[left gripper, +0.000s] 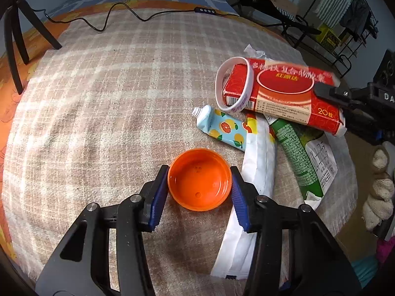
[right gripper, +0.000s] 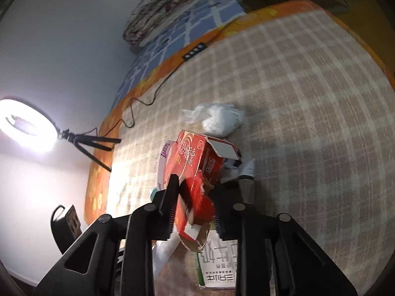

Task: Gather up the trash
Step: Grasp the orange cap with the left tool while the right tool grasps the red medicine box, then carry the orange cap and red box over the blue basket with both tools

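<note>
An orange plastic lid [left gripper: 199, 179] lies open side up on the checked blanket [left gripper: 111, 98]. My left gripper [left gripper: 199, 185] has its blue pads on both sides of the lid, touching it. My right gripper [right gripper: 195, 202] is shut on a red cardboard box [right gripper: 195, 167] and holds it above the pile; the box also shows in the left wrist view [left gripper: 284, 93] with a white wristband [left gripper: 233, 83] hanging around its end. Under it lie a fruit-patterned tube [left gripper: 222, 127], a white wrapper [left gripper: 251, 192] and a green-and-white carton [left gripper: 306, 157].
A crumpled white tissue [right gripper: 219, 118] lies on the blanket behind the box. A black cable with a remote [left gripper: 205, 10] runs along the far edge. A ring light on a tripod [right gripper: 27, 128] stands at the left. A metal rack [left gripper: 345, 32] stands beyond the bed.
</note>
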A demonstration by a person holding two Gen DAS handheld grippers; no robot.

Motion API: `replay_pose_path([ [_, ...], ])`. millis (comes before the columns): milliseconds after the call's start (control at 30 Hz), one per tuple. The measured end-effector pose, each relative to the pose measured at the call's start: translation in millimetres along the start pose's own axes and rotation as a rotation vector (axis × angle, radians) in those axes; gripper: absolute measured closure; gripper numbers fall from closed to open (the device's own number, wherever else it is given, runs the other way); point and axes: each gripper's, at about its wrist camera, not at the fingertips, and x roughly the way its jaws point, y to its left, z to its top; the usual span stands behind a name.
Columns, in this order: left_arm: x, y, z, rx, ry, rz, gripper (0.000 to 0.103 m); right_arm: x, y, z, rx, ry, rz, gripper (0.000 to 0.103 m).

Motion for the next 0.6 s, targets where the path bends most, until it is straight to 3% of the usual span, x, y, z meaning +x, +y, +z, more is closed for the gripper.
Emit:
replay_pose_path([
  [233,-15.3,9.2,-13.3,0.002,-0.026,0.021,0.055,-26.6,48.2,-8.1,-0.26,-0.109,-0.131,0.09],
  [600,-57.5,15.2,-28.5,0.017,-0.095,0.034,0.055,-55.2,71.5,-23.4,-0.353,-0.181,-0.151,0.091],
])
